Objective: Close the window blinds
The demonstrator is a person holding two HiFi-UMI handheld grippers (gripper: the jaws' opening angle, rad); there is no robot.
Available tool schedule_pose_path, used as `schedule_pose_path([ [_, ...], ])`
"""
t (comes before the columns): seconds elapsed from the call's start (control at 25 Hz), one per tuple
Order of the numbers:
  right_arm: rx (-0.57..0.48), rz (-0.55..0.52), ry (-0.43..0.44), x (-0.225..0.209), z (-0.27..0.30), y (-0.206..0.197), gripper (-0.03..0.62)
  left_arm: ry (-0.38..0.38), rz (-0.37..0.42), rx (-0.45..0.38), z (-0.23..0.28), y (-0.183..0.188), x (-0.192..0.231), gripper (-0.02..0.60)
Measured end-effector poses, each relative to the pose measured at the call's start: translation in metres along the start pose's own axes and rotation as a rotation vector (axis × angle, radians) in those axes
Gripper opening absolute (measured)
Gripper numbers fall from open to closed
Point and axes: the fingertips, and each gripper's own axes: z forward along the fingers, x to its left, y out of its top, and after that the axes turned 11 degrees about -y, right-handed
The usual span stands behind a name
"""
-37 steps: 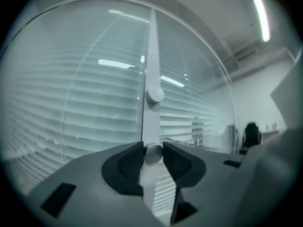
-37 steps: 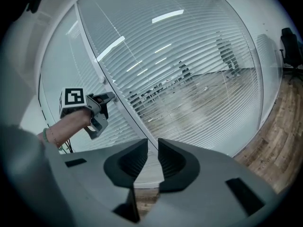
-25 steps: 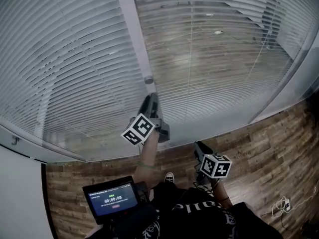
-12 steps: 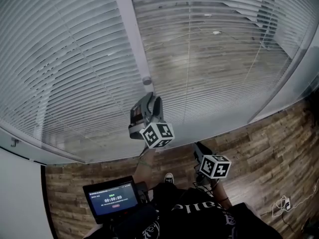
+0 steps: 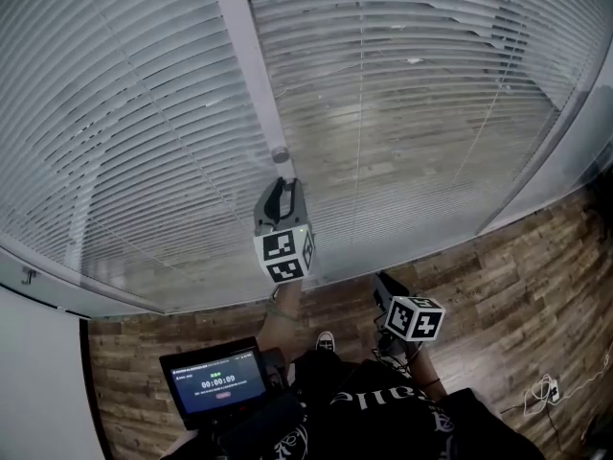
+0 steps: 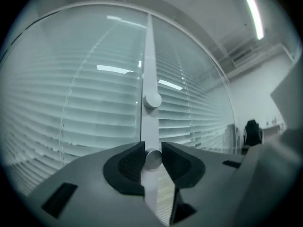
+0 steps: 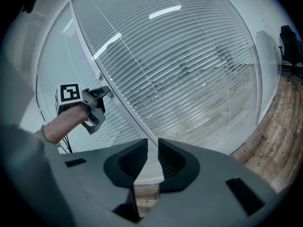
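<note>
The left gripper [image 5: 280,188] jaws, just closing, pinch the knob [image 6: 152,158] on the mullion [image 6: 149,56]. The right gripper [image 7: 152,159] jaws stand apart, empty. The monitor [image 5: 215,379] timer reads 00:00:09.

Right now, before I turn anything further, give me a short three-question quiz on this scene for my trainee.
1. True or false: the right gripper is holding a blind slat.
2. What sits between the jaws of the left gripper? A) a slat B) the lower knob C) a cord
3. Fill in: the left gripper view shows ___ round knobs on the post.

Key
1. False. Its jaws stand apart with nothing between them.
2. B. The jaws have just been closing and now press on it.
3. Two.
</note>
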Motion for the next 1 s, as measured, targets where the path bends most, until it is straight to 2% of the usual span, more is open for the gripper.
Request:
schedule_pose_path([
  [0.32, 0.028, -0.02, 0.013, 0.009, 0.0, -0.005, 0.08, -0.026, -0.667, -0.173, -0.006, 0.0, 0.019, 0.104],
  [0.44, 0.034, -0.021, 0.013, 0.007, 0.003, -0.011, 0.08, -0.076, -0.834, -0.207, -0.003, -0.01, 0.017, 0.104],
  [0.68, 0.037, -0.017, 0.007, 0.004, 0.004, -0.018, 0.08, -0.115, -1.18, -0.32, -0.007, -0.017, 0.024, 0.094],
  [0.72, 0.037, -0.016, 0.006, 0.003, 0.003, -0.02, 0.08, -0.123, -1.218, -0.333, -0.008, -0.018, 0.024, 0.089],
  [0.8, 0.037, -0.016, 0.005, 0.003, 0.002, -0.022, 0.08, -0.136, -1.229, -0.337, -0.009, -0.018, 0.023, 0.084],
  [1.0, 0.035, -0.019, 0.011, 0.006, 0.002, -0.023, 0.08, -0.159, -1.146, -0.331, -0.01, -0.014, 0.02, 0.087],
])
